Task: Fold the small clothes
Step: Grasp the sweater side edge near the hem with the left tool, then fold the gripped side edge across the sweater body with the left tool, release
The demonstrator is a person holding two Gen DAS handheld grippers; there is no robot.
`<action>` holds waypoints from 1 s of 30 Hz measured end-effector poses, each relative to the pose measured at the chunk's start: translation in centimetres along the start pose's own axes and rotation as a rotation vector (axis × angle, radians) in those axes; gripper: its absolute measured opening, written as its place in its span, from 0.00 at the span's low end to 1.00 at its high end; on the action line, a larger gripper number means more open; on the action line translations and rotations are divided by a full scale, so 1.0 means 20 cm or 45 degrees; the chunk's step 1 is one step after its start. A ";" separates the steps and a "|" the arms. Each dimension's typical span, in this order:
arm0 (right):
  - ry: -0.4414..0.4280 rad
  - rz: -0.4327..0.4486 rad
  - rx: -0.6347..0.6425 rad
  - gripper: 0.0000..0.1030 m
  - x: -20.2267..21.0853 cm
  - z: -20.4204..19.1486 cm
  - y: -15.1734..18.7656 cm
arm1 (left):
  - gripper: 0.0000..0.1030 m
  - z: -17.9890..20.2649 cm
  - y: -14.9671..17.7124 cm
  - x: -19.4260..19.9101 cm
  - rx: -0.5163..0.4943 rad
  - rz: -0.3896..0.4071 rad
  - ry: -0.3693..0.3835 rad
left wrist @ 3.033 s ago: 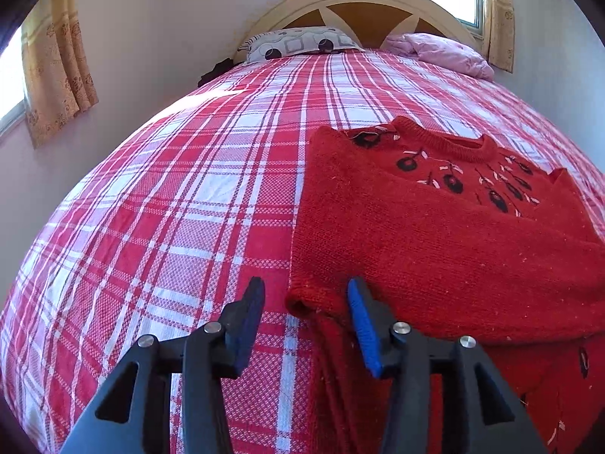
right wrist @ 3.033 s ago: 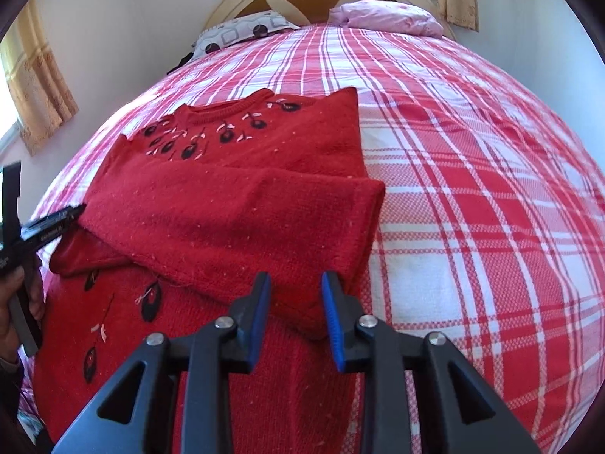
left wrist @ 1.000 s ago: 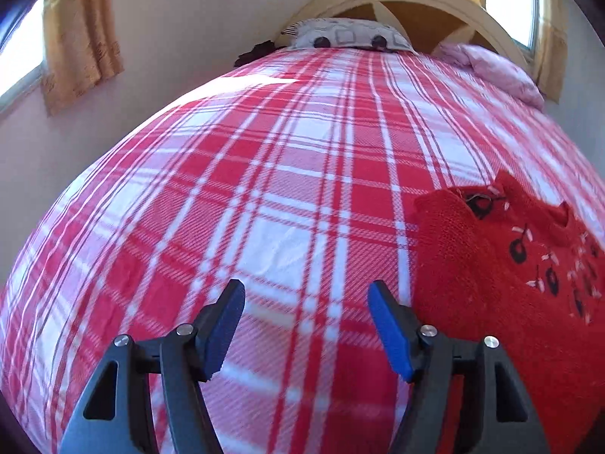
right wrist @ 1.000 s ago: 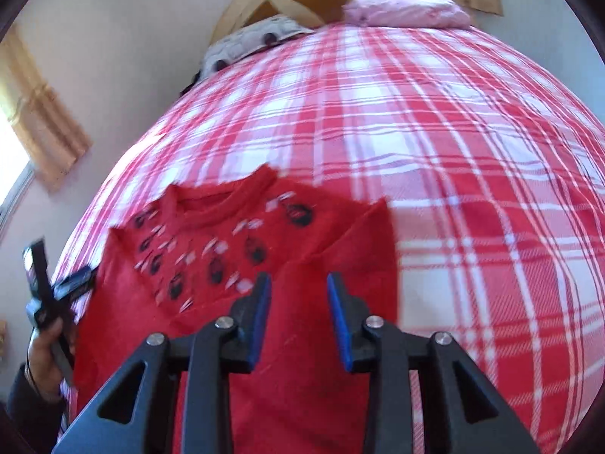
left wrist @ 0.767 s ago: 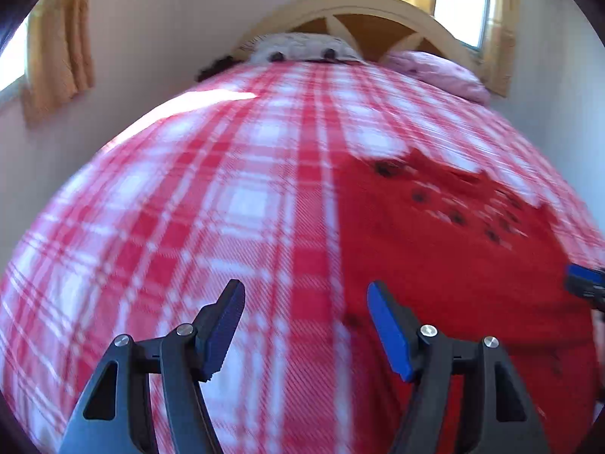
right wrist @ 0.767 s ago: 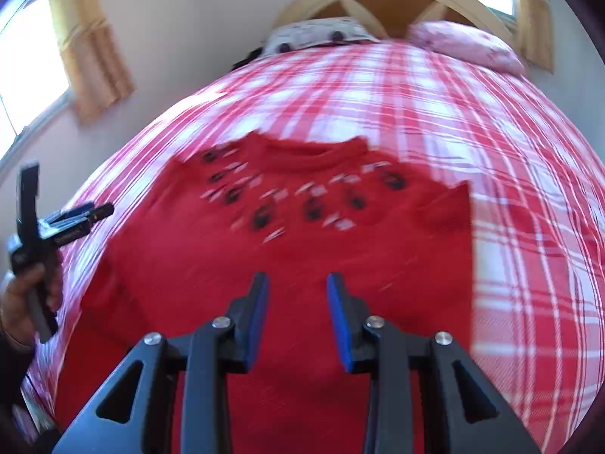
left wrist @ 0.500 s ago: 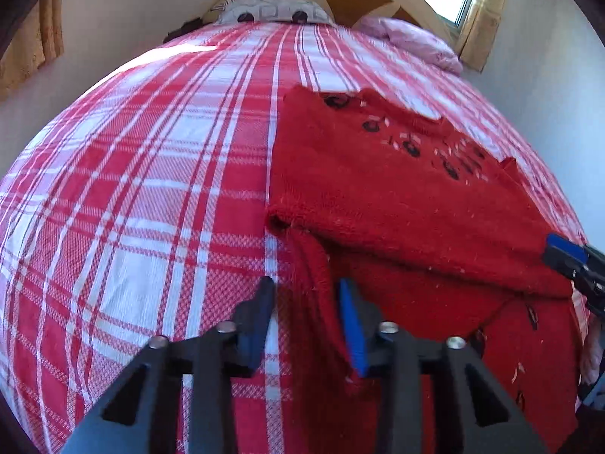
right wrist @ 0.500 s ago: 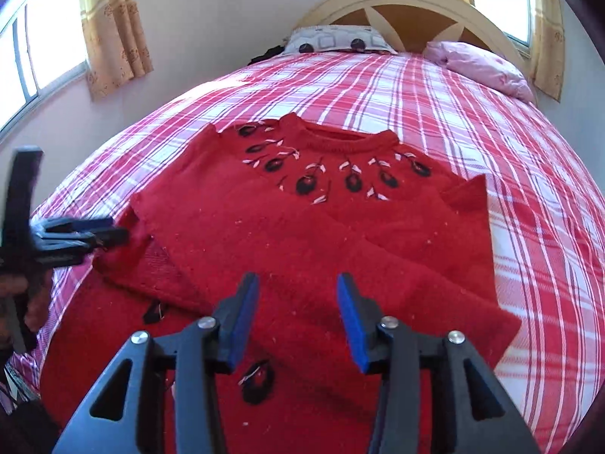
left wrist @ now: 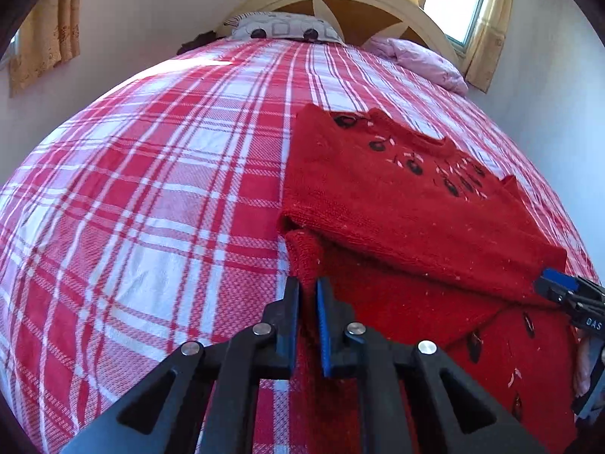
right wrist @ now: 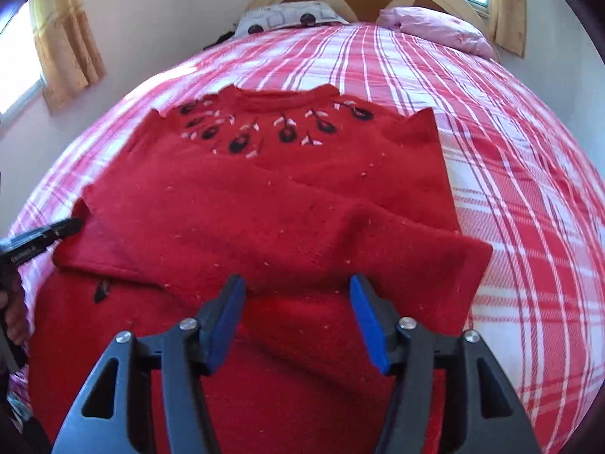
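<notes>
A red knitted sweater (left wrist: 397, 204) with black cherry motifs lies flat on the plaid bed, both sleeves folded across its body. My left gripper (left wrist: 307, 287) is shut on the sweater's left side edge, just below the folded sleeve's cuff. In the right wrist view the sweater (right wrist: 287, 196) fills the middle. My right gripper (right wrist: 297, 302) hovers over its lower body below the folded sleeves, its jaws opening with only cloth beneath them and nothing pinched. The left gripper's tip (right wrist: 56, 232) shows at the sweater's left edge, and the right gripper's tip (left wrist: 567, 291) shows at the right edge.
The bed (left wrist: 151, 189) has a red and white plaid cover with bare room to the left and beyond the sweater. A patterned pillow (left wrist: 287, 32) and a pink pillow (left wrist: 423, 60) lie by the headboard. Walls and curtained windows surround the bed.
My left gripper swung right from the bare cover to the sweater's left edge and shut on it. My right gripper moved toward the sweater's lower body and its jaws widened.
</notes>
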State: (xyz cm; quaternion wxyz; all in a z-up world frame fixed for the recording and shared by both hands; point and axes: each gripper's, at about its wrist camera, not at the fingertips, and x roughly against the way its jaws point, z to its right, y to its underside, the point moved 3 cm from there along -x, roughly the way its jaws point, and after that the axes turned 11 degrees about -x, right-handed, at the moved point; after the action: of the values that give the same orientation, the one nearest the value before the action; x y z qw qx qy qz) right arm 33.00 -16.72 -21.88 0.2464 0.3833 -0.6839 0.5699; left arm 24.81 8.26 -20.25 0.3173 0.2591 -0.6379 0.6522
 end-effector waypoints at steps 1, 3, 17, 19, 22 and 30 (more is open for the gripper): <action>0.001 0.005 0.011 0.60 0.02 0.00 0.00 | 0.04 0.00 0.00 0.01 0.001 0.007 -0.003; 0.029 0.005 0.037 0.62 0.01 0.00 0.01 | 0.03 -0.01 0.02 0.02 0.005 0.011 -0.022; 0.152 -0.031 0.056 0.71 0.00 0.03 0.06 | 0.05 0.12 0.04 0.05 -0.192 -0.025 -0.127; 0.129 -0.003 0.031 0.71 0.03 0.06 0.07 | 0.05 0.12 0.06 0.06 -0.192 -0.029 -0.126; 0.092 0.004 -0.003 0.71 0.09 0.06 0.10 | 0.05 0.13 0.08 0.10 -0.219 -0.014 -0.177; 0.069 0.067 -0.037 0.71 0.25 0.07 0.22 | 0.77 0.12 0.15 0.20 -0.220 -0.007 -0.248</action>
State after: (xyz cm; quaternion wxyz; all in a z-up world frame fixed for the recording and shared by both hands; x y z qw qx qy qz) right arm 26.71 -18.99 -20.84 0.2552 0.3459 -0.6949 0.5765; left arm 19.81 6.32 -19.23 0.2768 0.2947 -0.7186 0.5657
